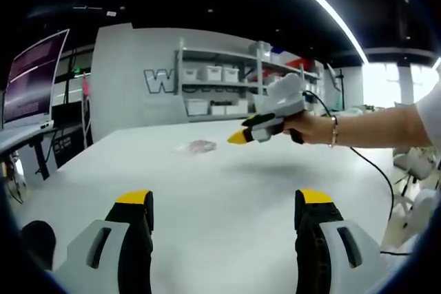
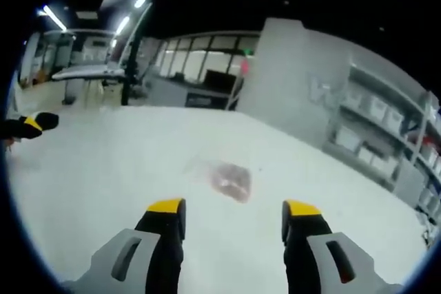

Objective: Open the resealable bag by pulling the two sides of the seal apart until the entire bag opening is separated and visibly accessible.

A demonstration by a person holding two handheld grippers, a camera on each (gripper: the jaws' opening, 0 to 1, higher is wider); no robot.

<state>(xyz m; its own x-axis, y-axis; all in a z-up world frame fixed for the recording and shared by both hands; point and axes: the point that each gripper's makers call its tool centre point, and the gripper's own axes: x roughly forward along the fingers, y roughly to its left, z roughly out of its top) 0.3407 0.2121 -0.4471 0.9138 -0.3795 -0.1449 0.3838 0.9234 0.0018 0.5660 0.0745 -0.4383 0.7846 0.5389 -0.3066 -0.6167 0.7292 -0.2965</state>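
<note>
A small clear resealable bag (image 1: 196,147) with something pinkish inside lies flat on the white table (image 1: 227,177), far from me in the left gripper view. My left gripper (image 1: 224,201) is open and holds nothing, well short of the bag. A hand holds my right gripper (image 1: 265,125) above the table, to the right of the bag, its yellow tips pointing toward it. In the right gripper view the bag (image 2: 227,178) lies just beyond my open right gripper (image 2: 233,210), between the lines of its two jaws. The left gripper (image 2: 31,125) shows at the left edge.
Shelves with white bins (image 1: 213,74) stand behind the table beside a grey wall. A monitor (image 1: 34,77) sits on a desk at the left. Chairs (image 1: 413,163) and a black cable (image 1: 375,170) are at the right. The table (image 2: 103,163) spreads wide around the bag.
</note>
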